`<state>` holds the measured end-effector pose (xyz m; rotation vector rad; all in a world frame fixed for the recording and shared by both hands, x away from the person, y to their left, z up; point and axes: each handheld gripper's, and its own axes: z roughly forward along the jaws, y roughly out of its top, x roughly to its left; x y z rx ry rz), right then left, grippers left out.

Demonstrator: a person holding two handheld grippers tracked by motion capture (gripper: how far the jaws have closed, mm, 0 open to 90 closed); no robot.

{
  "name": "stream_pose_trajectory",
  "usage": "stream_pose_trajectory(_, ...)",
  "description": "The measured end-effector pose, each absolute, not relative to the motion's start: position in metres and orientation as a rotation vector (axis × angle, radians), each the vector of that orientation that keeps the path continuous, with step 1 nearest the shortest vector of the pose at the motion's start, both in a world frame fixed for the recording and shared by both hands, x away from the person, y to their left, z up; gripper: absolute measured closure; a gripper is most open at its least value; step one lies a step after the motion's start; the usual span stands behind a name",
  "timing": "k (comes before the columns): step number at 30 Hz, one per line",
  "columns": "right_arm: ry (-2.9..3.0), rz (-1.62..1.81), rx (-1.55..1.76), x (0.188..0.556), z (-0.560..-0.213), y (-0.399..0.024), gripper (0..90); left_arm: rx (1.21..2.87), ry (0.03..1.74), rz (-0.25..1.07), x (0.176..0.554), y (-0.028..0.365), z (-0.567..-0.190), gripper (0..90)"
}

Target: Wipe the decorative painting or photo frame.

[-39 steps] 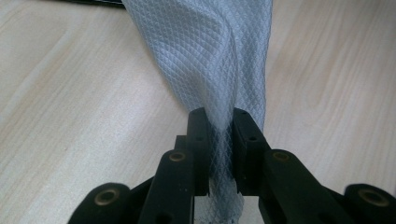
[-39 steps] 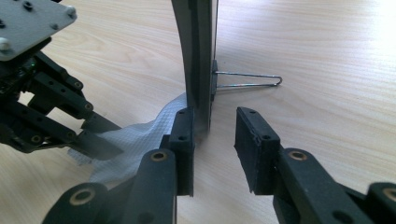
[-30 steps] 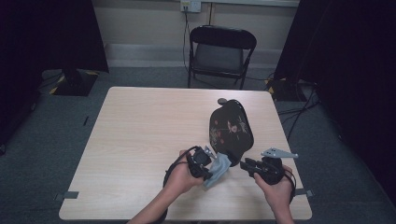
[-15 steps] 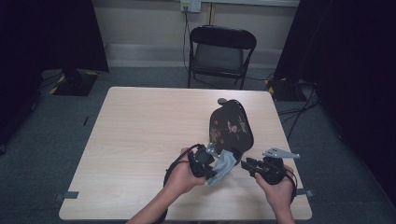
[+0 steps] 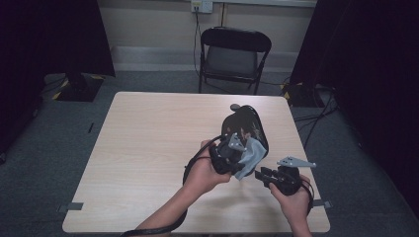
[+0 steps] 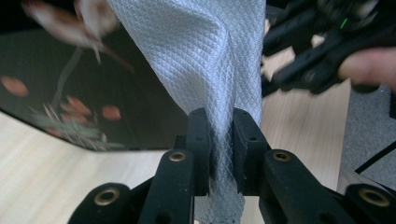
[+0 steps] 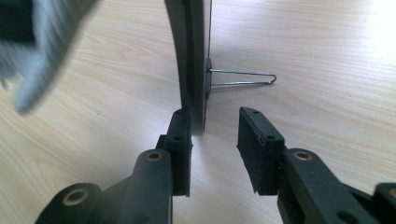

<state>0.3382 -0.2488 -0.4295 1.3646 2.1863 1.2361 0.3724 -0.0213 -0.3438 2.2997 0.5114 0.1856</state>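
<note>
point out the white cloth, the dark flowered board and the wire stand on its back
white cloth (image 6: 196, 60), left gripper view, on the hanging fold above the jaws
dark flowered board (image 5: 252, 126), high view, on its upper face
wire stand (image 7: 243, 78), right gripper view, on the thin wire loop lying over the table

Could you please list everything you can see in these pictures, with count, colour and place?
Table: one, light wood, centre of the room.
Floral plaque: one, black with reddish flowers, standing on edge on the table's right half; a wire stand juts from its back.
Cloth: one, white, woven, against the plaque, pinched in the left gripper.
Folding chair: one, black, behind the table.
Wall socket: one, white, above the chair.
Left gripper: black, shut on the cloth.
Right gripper: black, jaws apart astride the plaque's lower edge.
</note>
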Motion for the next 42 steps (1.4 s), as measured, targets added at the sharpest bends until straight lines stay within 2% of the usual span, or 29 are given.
stream_pose_trajectory(5, 2.197, 1.231, 1.360, 0.339, -0.431, -0.247, 66.1, 2.308, 0.486, 0.188, 0.370, -0.024, -0.340, 79.0)
stream_pose_trajectory(19, 2.190, 1.226, 1.364, 0.339, -0.431, -0.249, 66.3, 2.387, 0.509, 0.178, 0.364, -0.021, -0.380, 79.0)
stream_pose_trajectory(31, 2.178, 1.231, 1.367, 0.339, -0.429, -0.252, 65.1, 2.462, 0.594, 0.071, 0.366, -0.012, -0.436, 79.1)
stream_pose_trajectory(42, 2.173, 1.228, 1.368, 0.339, -0.429, -0.253, 64.1, 2.495, 0.608, 0.005, 0.359, 0.000, -0.453, 79.2)
